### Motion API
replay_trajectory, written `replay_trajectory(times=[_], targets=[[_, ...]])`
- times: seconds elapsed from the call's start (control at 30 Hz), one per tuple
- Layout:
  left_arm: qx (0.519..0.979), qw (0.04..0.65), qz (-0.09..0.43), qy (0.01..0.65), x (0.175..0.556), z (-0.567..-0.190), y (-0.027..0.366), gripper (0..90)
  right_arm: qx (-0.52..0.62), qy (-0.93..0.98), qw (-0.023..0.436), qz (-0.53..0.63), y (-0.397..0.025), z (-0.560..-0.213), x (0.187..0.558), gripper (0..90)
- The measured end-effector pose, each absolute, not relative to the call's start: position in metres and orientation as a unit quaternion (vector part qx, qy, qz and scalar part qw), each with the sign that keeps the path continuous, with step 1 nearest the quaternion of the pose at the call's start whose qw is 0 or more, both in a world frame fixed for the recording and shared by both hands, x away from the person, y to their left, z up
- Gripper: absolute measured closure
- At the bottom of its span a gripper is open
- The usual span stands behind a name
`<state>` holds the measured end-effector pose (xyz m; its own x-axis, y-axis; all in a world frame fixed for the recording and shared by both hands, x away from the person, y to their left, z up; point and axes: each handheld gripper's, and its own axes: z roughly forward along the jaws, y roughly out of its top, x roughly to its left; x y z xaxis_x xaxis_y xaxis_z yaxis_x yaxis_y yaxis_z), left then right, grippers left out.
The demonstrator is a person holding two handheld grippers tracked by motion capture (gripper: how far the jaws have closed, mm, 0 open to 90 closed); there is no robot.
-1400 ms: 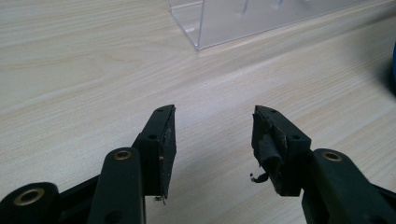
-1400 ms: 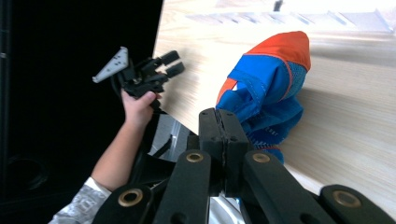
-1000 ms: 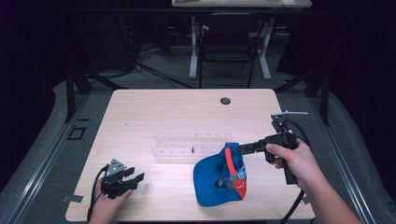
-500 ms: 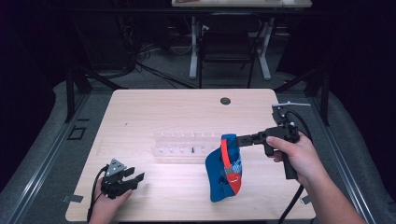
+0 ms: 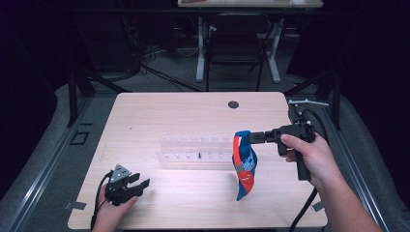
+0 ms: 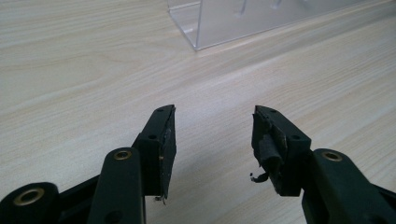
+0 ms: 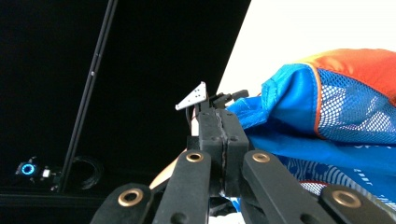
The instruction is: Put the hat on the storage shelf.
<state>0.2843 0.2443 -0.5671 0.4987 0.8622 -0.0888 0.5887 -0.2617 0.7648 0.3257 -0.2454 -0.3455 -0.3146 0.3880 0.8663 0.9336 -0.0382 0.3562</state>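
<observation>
The right claw (image 5: 254, 137) clamps a hanging blue-and-red cap (image 5: 244, 164); its own view reveals mesh. The left claw (image 6: 212, 140) rests apart on the table (image 5: 193, 113).

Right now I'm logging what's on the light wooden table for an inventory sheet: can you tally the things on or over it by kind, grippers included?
Black two-jaw grippers: 2 (left gripper, jaws open; right gripper, jaws shut on the cap)
Blue, red and orange fabric caps: 1
Clear plastic racks: 1
Total: 4
</observation>
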Motion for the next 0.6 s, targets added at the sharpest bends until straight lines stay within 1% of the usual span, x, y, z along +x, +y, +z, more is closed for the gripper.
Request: replay_trajectory(times=[0.23, 0.6], targets=[[0.773, 0.389, 0.175, 0.469, 0.284, -0.567, 0.244, 50.1, -0.518, -0.625, 0.279, -0.513, -0.246, -0.345, 0.330, 90.0], [0.775, 0.388, 0.176, 0.467, 0.284, -0.567, 0.243, 50.1, -0.511, -0.625, 0.276, -0.522, -0.237, -0.339, 0.336, 90.0]])
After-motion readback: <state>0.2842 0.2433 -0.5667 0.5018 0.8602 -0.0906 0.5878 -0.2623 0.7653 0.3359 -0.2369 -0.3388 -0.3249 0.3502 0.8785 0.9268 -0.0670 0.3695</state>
